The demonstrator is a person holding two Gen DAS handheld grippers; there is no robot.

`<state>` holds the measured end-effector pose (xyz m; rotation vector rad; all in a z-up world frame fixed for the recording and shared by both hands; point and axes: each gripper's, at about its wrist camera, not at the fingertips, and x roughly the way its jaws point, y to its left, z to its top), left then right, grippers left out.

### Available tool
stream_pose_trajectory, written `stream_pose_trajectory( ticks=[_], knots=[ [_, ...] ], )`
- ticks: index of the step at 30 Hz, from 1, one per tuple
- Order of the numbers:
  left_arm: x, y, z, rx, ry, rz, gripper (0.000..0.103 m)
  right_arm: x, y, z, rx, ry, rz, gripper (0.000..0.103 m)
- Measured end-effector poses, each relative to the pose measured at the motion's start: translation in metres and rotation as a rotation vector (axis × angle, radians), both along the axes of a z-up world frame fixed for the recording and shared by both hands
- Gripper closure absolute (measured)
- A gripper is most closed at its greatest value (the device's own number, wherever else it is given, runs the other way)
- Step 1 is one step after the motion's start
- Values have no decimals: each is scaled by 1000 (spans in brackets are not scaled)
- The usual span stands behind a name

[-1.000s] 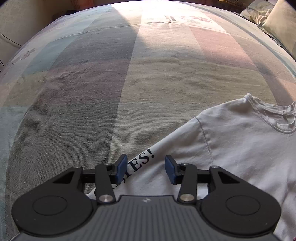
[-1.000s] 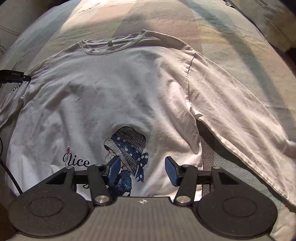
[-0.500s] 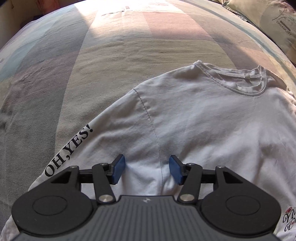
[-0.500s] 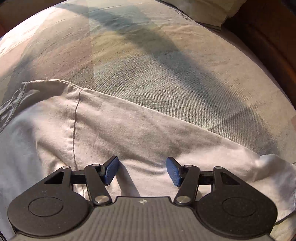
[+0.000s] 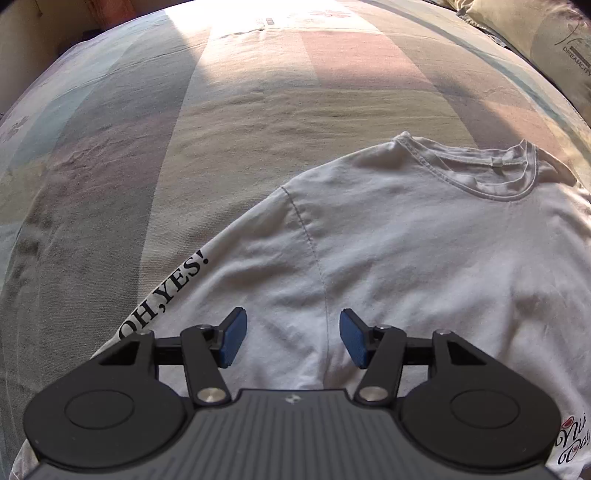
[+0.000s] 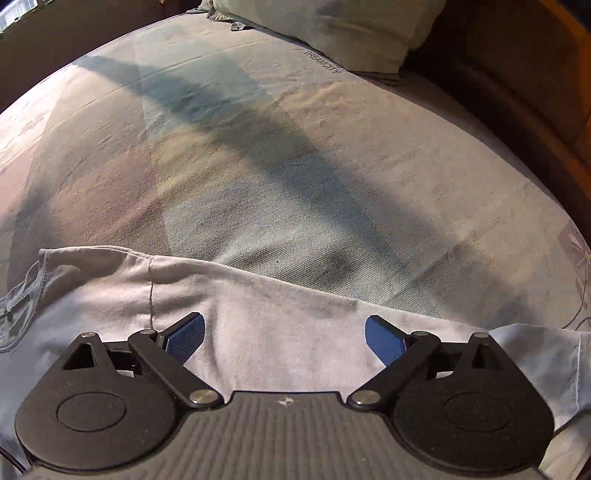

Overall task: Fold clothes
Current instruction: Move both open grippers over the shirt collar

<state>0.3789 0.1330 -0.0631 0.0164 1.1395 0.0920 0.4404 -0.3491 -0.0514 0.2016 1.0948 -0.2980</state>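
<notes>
White long-sleeved shirt (image 5: 424, 251) lies spread flat, front side up, on a bed sheet (image 5: 229, 122) of broad pastel stripes. In the left wrist view, its sleeve bearing the black lettering "OH,YES!" (image 5: 166, 295) runs toward the lower left, the shoulder seam descends at centre, and the ribbed neckline (image 5: 495, 173) sits at upper right; a pillow (image 5: 554, 40) occupies the far right corner. The left gripper (image 5: 291, 341) hovers above the seam, its blue pads apart and clasping nothing. In the right wrist view, the other sleeve (image 6: 295, 317) crosses the lower frame, a second pillow (image 6: 332, 26) lying beyond. The right gripper (image 6: 284, 338) is opening wide over this sleeve; whether its pads touch the cloth cannot be told.
</notes>
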Motion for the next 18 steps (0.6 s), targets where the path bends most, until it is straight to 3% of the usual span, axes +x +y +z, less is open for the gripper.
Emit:
stream_pose_trajectory(
  ticks=[4, 6, 9, 13, 15, 18],
  knots=[
    [-11, 8, -18, -28, 20, 78, 44, -17, -8, -35, -1, 43, -100, 6],
    [-9, 10, -21, -30, 1, 59, 36, -12, -18, -46, -14, 10, -123, 0],
    [6, 14, -24, -25, -4, 26, 24, 11, -41, -49, -27, -37, -148, 0],
    [26, 22, -19, -43, -6, 39, 22, 41, -71, -47, -25, -30, -176, 0],
    [29, 24, -11, -54, -10, 53, 28, 39, -62, -34, 2, -28, -158, 2],
    [20, 22, 4, -82, -23, 52, 26, 32, -41, -11, 45, -30, -121, 2]
  ],
)
